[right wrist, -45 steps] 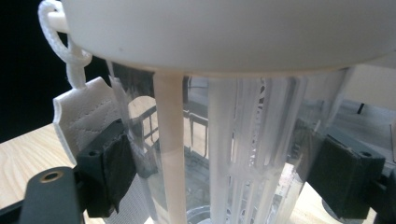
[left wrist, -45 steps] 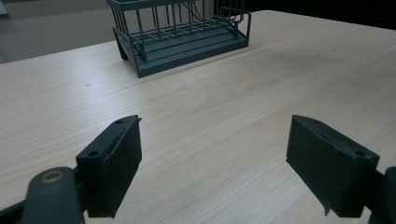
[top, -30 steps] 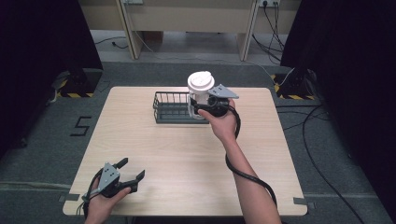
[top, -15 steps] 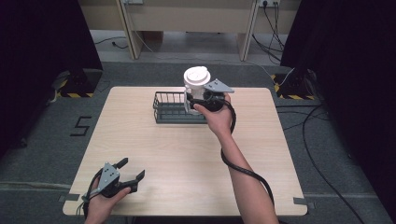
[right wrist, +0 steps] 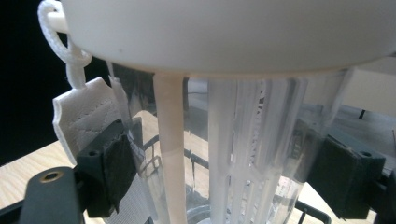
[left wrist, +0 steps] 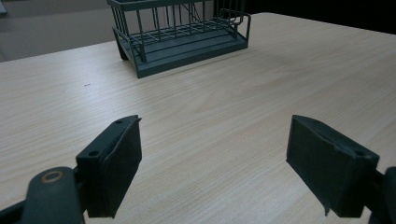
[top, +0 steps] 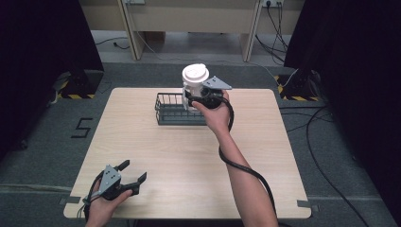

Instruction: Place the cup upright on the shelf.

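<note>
A clear ribbed tumbler [top: 191, 89] with a white lid [top: 195, 73] hangs upright over the right end of a dark wire rack [top: 172, 112]. My right gripper [top: 194, 98] is shut on its body. In the right gripper view both pads press the tumbler [right wrist: 252, 140] from either side, a pale straw [right wrist: 170, 140] stands inside it, and a white fabric tag [right wrist: 81, 119] dangles from a cord by the lid. My left gripper [top: 134, 170] rests open at the table's front left corner. In its own view the left gripper [left wrist: 215, 158] has nothing between the pads and faces the rack [left wrist: 182, 37].
The light wooden table [top: 189, 165] is bare between the rack and the left gripper. The right gripper's black cable [top: 243, 165] trails along the forearm. Dark curtains stand at both sides, with floor cables to the right.
The right gripper has carried the tumbler a little upward and to the left over the rack's right end. The left gripper has stayed put.
</note>
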A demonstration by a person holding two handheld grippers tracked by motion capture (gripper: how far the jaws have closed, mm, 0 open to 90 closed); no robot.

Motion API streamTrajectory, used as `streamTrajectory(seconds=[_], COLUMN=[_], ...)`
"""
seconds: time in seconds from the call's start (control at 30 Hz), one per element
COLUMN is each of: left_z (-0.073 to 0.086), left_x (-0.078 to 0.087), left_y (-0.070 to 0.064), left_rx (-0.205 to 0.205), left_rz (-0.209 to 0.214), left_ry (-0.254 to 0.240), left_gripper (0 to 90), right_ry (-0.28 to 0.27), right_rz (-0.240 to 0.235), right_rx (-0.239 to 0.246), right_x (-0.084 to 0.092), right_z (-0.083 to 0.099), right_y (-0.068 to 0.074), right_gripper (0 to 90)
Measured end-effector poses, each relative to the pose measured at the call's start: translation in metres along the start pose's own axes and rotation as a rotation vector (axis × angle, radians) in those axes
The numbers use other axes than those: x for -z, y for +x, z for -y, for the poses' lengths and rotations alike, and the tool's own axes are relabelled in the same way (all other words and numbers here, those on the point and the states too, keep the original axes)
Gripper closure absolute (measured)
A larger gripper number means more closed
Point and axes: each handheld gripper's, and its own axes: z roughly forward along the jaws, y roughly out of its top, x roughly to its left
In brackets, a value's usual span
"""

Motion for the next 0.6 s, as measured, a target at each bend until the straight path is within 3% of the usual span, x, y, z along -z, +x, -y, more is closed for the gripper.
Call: streamTrajectory(seconds=[0.6], left_z=[0.000], left_x=[0.000], left_y=[0.000], left_rx=[0.005], left_rz=[0.000], left_ry=[-0.001], left_gripper=[17.5], right_ry=[0.012], right_rz=[0.023], right_rx=[-0.037], right_x=[-0.031], right_z=[-0.004], right_y=[-0.003], right_gripper=[17.6])
